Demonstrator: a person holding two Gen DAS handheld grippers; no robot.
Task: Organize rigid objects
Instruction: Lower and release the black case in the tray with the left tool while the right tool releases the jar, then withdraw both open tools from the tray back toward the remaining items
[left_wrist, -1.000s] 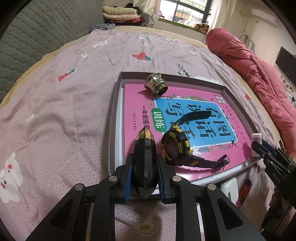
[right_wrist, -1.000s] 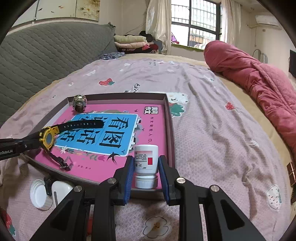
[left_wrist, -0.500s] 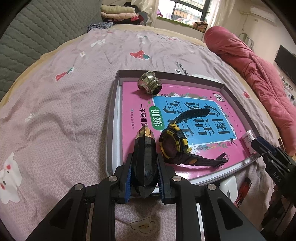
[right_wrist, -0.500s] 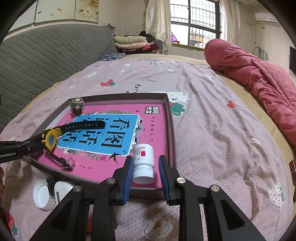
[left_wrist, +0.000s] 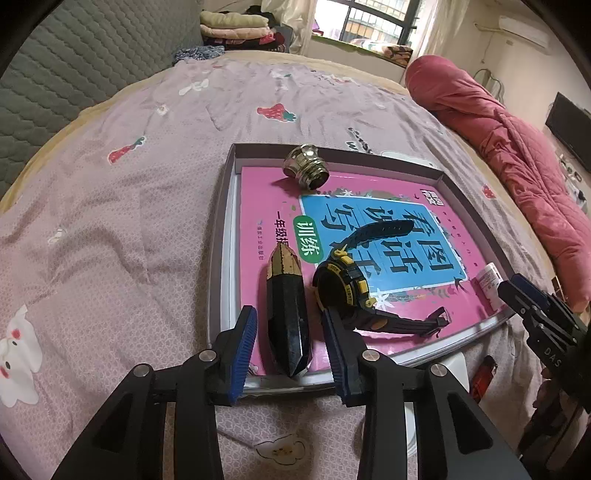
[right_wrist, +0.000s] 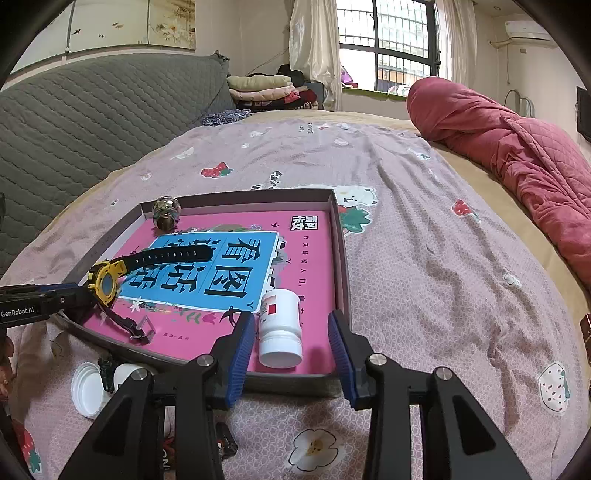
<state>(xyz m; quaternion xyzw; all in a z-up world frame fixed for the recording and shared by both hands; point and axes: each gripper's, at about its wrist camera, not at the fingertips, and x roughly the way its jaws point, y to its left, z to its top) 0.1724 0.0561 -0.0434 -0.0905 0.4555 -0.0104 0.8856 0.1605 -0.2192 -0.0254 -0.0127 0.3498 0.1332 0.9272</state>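
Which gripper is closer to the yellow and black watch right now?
Left. The left gripper straddles the dark crystal beside the watch; the right gripper sits across the tray, around the white bottle.

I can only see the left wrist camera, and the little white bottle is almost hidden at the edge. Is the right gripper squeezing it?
Observer: No. The right gripper has just been opening its jaws. The white pill bottle is between them, and neither pad touches it.
Operator: Is it standing up?
Observer: No, it lies on its side in the tray, with its cap toward the gripper.
Operator: Is anything outside the tray on that side?
Observer: A white lid lies open side up on the bedspread, just off the tray's near left corner.
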